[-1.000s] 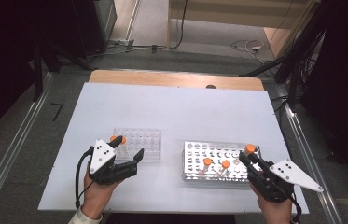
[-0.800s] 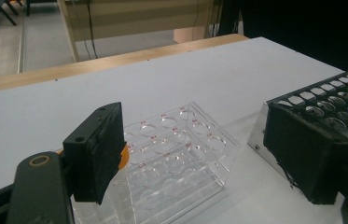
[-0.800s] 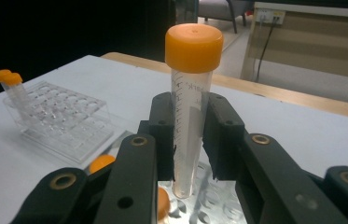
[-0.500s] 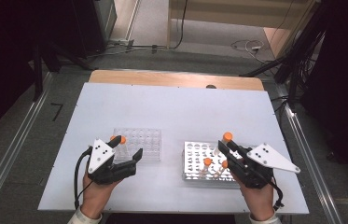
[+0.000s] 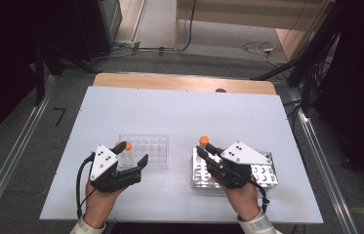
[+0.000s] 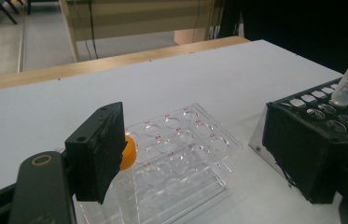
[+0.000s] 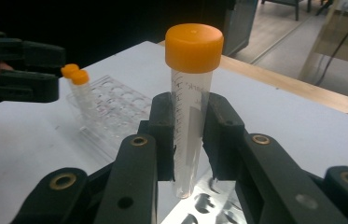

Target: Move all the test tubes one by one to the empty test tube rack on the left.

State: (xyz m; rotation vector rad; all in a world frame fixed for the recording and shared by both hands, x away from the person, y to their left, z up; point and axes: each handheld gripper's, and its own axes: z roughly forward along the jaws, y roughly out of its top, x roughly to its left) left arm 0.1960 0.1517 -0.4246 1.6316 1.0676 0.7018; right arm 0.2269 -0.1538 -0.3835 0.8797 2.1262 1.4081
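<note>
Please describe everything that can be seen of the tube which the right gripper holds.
The tube is a clear plastic cylinder with a flat orange screw cap and fine printed graduation marks down its side. It looks empty. It stands upright, clamped at mid-body between the two black jaws of the right gripper, with cap and upper part rising above them. Its lower end hangs free above the metal rack, touching nothing else. In the high view its orange cap shows at the rack's left edge.
</note>
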